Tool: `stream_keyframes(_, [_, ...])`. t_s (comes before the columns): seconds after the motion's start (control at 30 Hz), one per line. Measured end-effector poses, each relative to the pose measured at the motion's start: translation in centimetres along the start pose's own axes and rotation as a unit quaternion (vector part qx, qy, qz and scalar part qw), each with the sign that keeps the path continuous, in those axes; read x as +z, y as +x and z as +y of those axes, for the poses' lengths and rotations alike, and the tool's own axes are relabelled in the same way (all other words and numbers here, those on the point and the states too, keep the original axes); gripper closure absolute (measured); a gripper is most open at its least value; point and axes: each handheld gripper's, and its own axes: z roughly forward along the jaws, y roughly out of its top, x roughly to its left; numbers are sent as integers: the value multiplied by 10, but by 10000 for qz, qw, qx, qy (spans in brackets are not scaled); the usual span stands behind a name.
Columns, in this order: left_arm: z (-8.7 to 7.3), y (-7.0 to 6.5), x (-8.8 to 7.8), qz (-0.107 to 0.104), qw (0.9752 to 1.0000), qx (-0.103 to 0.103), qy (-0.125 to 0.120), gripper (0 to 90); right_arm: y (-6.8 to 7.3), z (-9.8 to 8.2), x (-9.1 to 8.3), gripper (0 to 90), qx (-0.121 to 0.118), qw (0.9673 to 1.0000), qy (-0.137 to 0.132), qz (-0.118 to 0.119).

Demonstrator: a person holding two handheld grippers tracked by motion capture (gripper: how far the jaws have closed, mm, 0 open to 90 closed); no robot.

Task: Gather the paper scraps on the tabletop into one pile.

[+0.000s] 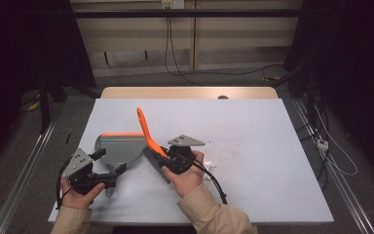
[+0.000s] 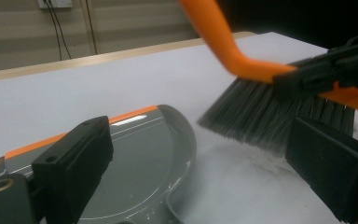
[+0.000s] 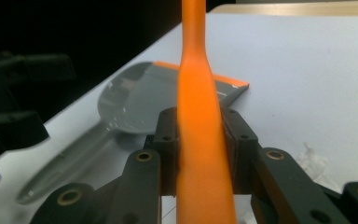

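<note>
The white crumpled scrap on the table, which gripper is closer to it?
Right. The right gripper, shut on the brush, sits just left of the scrap. The left gripper is farther left, by the dustpan.

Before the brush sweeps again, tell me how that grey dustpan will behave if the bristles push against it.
The dustpan looks like thin, shallow plastic, so it is probably light and could slide on the smooth table. The left gripper sits at its handle, which should steady it. It lies flat, so tipping seems unlikely. The brush bristles look soft and should bend first.
</note>
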Motion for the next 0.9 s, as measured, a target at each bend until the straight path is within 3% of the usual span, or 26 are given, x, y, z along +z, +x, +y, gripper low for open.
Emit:
stream_keyframes(0.2, [0, 1, 0, 21, 10000, -1, 1, 71, -8, -17, 9, 714, 186, 9993, 271, -186])
stream_keyframes(0.23, [0, 1, 0, 19, 10000, 6, 1, 71, -10, -18, 8, 714, 117, 9992, 267, -271])
stream_keyframes(0.3, [0, 0, 0, 17, 10000, 13, 4, 71, -15, -17, 5, 714, 224, 9989, 271, -297])
stream_keyframes(0.6, [1, -2, 2, 6, 10000, 32, 12, 72, -32, -16, -12, 714, -31, 9967, 308, -750])
stream_keyframes(0.9, [1, -3, 4, -14, 10000, 55, 15, 73, -53, -17, -29, 714, 119, 9939, 252, -1064])
